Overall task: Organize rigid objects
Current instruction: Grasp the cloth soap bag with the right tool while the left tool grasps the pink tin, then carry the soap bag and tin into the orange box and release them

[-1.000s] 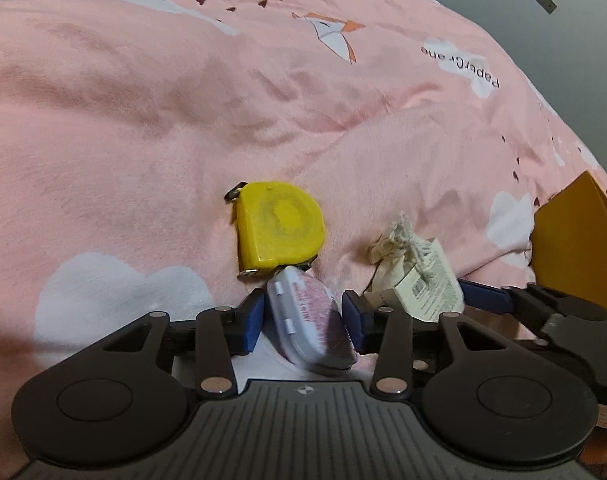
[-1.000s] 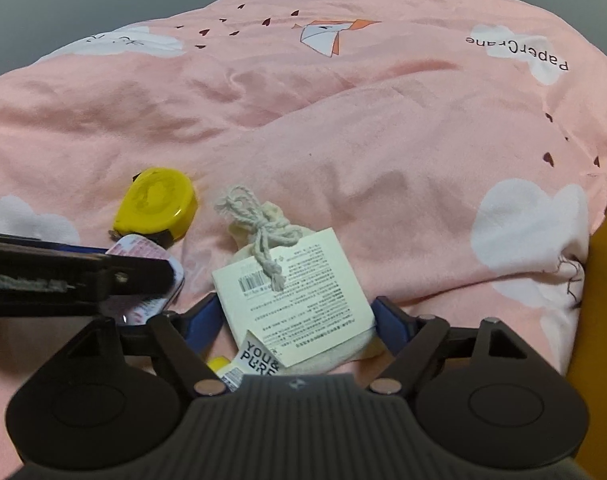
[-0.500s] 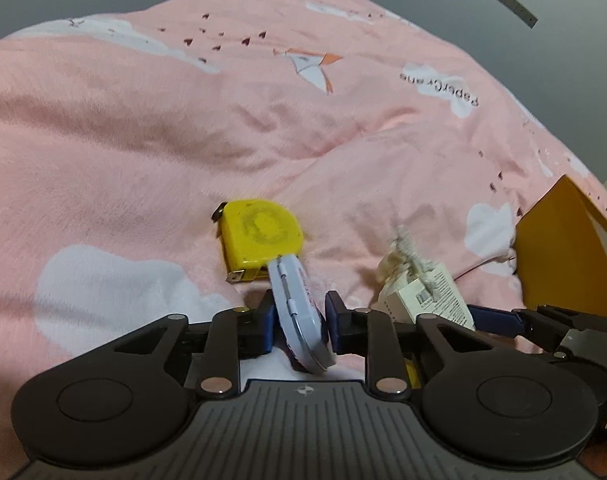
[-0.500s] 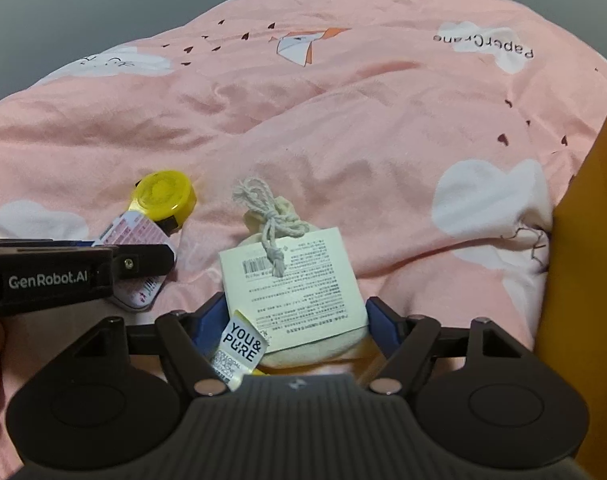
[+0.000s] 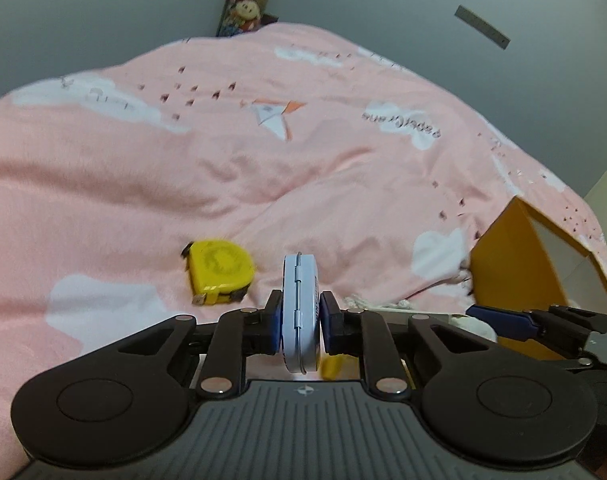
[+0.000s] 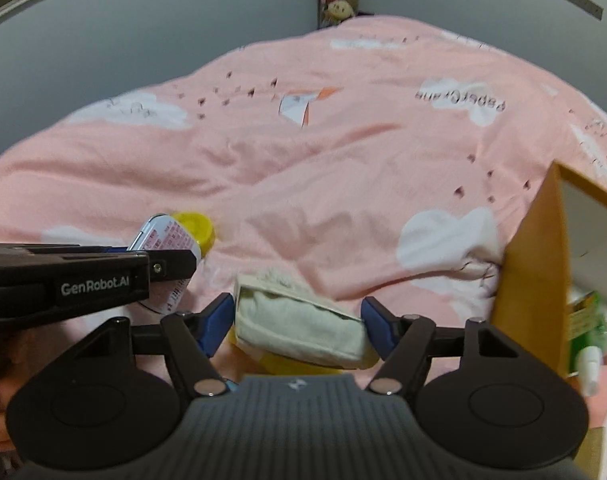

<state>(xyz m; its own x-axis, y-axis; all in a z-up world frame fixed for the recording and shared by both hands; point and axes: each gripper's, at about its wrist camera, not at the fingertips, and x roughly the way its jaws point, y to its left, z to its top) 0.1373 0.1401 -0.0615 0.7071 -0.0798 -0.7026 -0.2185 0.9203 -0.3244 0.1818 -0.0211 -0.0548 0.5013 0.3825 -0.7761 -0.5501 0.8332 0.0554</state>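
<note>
Pink bedding [image 5: 151, 184] spreads wide and bare beyond both grippers, broken only by the yellow tape measure [image 5: 220, 272] lying left of centre and the orange box [image 5: 515, 280] standing at the right edge with its open mouth facing inward. Left gripper [image 5: 300, 316] is clamped on the white tin [image 5: 299, 312], held on edge clear of the bedding. Right gripper [image 6: 297, 322] is closing on the cloth pouch [image 6: 299, 328], lifted just left of the box wall.

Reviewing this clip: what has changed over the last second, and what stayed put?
The left gripper closed on the white tin and lifted it edge-up off the pink duvet. The right gripper, jaws closing around the cloth pouch, raised it too. The yellow tape measure and orange box stayed put.
</note>
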